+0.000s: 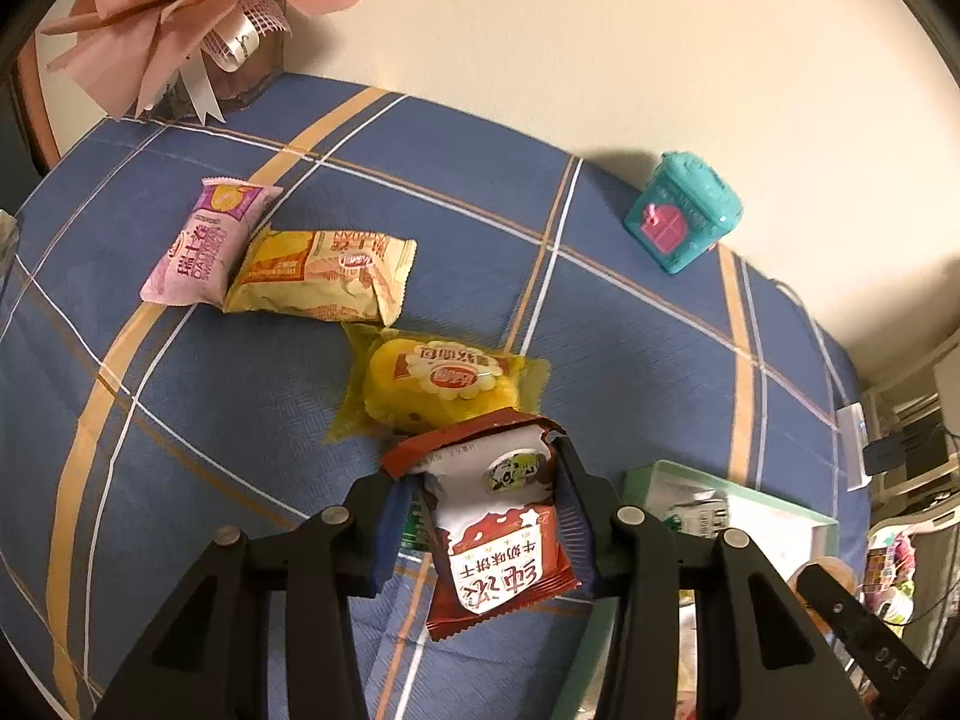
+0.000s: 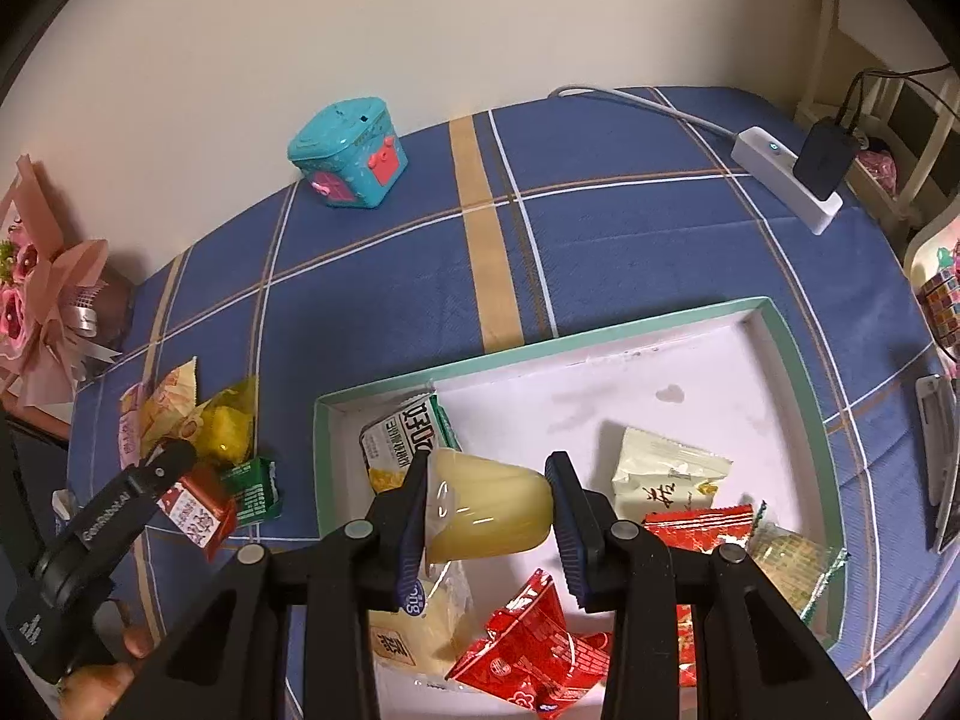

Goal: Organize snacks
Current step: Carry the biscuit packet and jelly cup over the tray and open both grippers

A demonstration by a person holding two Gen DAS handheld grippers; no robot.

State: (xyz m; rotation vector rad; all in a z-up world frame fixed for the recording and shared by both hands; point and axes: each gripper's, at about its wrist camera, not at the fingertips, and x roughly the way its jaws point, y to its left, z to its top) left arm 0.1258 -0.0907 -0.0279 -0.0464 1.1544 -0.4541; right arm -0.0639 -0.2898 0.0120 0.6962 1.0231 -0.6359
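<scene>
Across the blue plaid tablecloth (image 2: pixel 600 228), items are lying as follows, largest first. Shallow green-rimmed box (image 2: pixel 798 360), white inside, is sitting toward the right gripper's side and is holding several packets already, among them a white-and-green packet (image 2: pixel 414 426), a pale packet (image 2: pixel 666 474) and red wrappers (image 2: pixel 534 648). Loose snacks are waiting on the cloth beyond the left gripper: pink Swiss-roll packet (image 1: pixel 198 246), yellow Swiss-roll packet (image 1: pixel 324 276), clear-wrapped yellow cake (image 1: pixel 438 384). Left gripper (image 1: pixel 486 480) is pinching a red-and-white milk biscuit packet (image 1: pixel 498 540), its long axis running along the fingers, the box lying to its right. Right gripper (image 2: pixel 489 504) is clamping a yellow jelly cup (image 2: pixel 492 510) sideways, lid toward the left finger, directly above the box's near-left part; judged nearer to a drop, it needs only to part its jaws. Teal toy box (image 2: pixel 348 150) is standing by the wall.
</scene>
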